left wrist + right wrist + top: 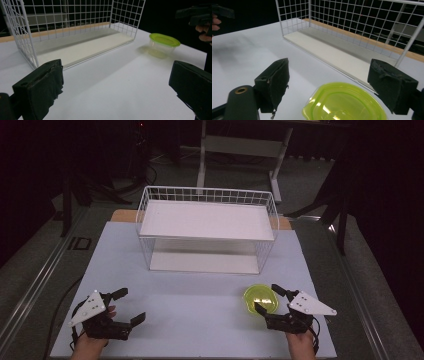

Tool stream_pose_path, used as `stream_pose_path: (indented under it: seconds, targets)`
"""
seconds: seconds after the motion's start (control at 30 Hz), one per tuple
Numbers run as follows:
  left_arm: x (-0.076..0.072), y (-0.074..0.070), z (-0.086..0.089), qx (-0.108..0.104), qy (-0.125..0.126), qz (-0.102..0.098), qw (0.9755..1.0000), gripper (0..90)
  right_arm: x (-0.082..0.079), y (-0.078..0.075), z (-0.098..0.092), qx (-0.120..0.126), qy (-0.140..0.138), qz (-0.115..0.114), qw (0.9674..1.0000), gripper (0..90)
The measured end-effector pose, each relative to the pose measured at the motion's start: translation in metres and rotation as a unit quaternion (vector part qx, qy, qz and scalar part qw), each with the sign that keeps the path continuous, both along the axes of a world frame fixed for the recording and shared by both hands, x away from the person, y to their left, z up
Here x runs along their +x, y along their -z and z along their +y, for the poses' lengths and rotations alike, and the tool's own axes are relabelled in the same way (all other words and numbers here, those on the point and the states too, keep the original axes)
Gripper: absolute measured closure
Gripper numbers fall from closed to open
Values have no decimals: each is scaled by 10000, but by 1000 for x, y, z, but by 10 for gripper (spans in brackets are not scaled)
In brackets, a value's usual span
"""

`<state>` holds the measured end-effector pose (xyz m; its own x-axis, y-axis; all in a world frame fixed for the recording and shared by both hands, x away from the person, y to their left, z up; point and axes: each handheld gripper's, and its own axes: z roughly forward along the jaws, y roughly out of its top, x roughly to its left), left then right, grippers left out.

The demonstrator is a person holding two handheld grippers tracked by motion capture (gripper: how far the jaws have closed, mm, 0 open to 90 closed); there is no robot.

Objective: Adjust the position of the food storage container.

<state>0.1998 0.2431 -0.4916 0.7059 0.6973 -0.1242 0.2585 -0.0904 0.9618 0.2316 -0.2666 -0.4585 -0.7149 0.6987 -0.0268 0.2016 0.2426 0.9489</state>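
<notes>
Container (260, 298) between right claw (269, 300) jaws, before rack (207, 220).

left gripper (131, 306): near left of table (200, 285), jaws wide apart, nothing between | right gripper (267, 299): near right, jaws spread around tub (261, 299), pads not seen pressing it | tub: green lid, on table | rack (207, 229): white wire, two shelves, far centre, well apart from both
</notes>
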Motion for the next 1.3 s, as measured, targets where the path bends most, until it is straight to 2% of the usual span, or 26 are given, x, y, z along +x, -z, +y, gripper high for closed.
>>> stream_pose_path:
  seconds: [0.07, 0.23, 0.47, 0.53, 0.6, 0.67, 0.8, 0.97, 1.07, 1.13, 1.3]
  targets:
    - [0, 0, 1, -16, -11, 9, 10000, 4, -2, -2, 1, -4, -51, -23, 10000, 173]
    - [1, -1, 2, -93, -29, -9, 10000, 4, -8, -12, 4, 233, -382, -184, 9988, 154]
    - [1, 0, 0, -22, -4, 2, 10000, 4, -6, -27, 12, 102, -344, -382, 9986, 134]
    - [1, 0, 0, -32, 9, 10, 10000, 4, -3, -30, 13, 95, -303, -370, 9988, 130]
    - [1, 0, 0, -30, 9, 5, 10000, 4, 1, -32, 10, 192, -232, -297, 9991, 124]
    - [1, 0, 0, -37, 8, 5, 10000, 4, 6, -33, 9, 105, -102, -264, 9995, 115]
    - [0, 0, -1, -61, 9, 8, 10000, 4, 14, -29, 4, 144, -60, -240, 9996, 115]
    - [0, 0, -1, -45, 24, 4, 10000, 4, 24, -24, -3, -171, 246, -176, 9994, 132]
    - [1, 1, -1, -58, 33, 20, 10000, 4, 29, -20, -12, -112, 319, -56, 9994, 144]
    - [1, 1, -1, -57, 27, 20, 10000, 4, 32, -15, -20, -83, 333, 17, 9994, 177]
    - [1, 1, -2, -68, 25, 19, 10000, 4, 35, -3, -35, -315, 566, 96, 9978, 248]
